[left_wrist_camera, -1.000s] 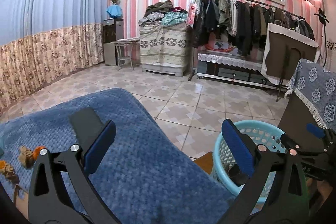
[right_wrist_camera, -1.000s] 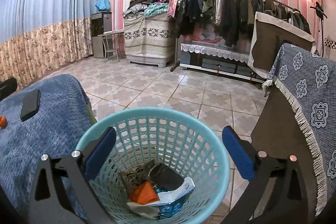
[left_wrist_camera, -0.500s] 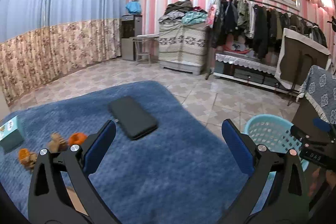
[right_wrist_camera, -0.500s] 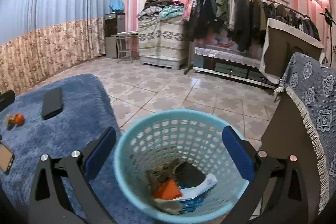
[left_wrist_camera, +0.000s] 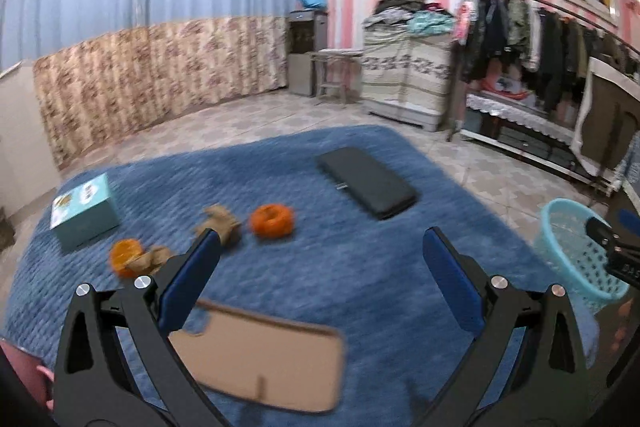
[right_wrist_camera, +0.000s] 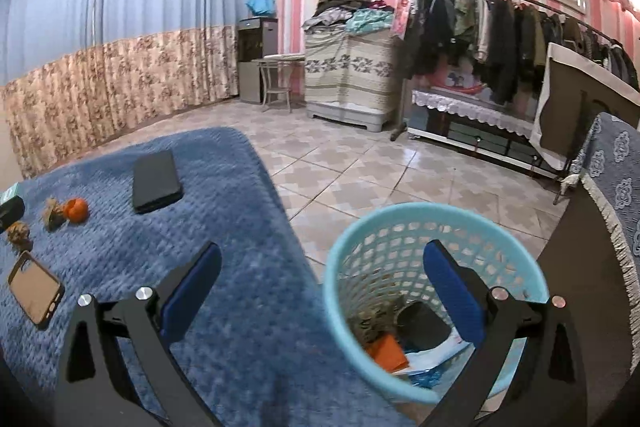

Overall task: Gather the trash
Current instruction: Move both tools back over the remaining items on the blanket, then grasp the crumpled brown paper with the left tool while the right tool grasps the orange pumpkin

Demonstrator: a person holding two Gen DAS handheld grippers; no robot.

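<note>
On the blue blanket (left_wrist_camera: 304, 267) lie an orange peel piece (left_wrist_camera: 272, 220), a brown crumpled scrap (left_wrist_camera: 221, 223) and another orange peel with a brown scrap (left_wrist_camera: 128, 259). My left gripper (left_wrist_camera: 320, 279) hovers open above the blanket, just near of these scraps, holding nothing. The same orange peel (right_wrist_camera: 76, 208) and brown scraps (right_wrist_camera: 52, 213) show far left in the right wrist view. My right gripper (right_wrist_camera: 320, 291) is open and empty, its right finger over the light blue trash basket (right_wrist_camera: 400, 223), which holds paper and an orange piece. The basket (left_wrist_camera: 580, 247) appears at the right of the left wrist view.
A black case (left_wrist_camera: 370, 181), a teal box (left_wrist_camera: 84, 213) and a phone in a brown case (left_wrist_camera: 260, 359) also lie on the blanket. Tiled floor (right_wrist_camera: 360, 167) lies beyond. A clothes rack (right_wrist_camera: 500, 23) and a cloth-covered chair (right_wrist_camera: 612, 179) stand at the right.
My left gripper has swung left from the basket side over the blanket, bringing the peels, box and phone into view. My right gripper has drifted left, so the basket now sits to the right.
</note>
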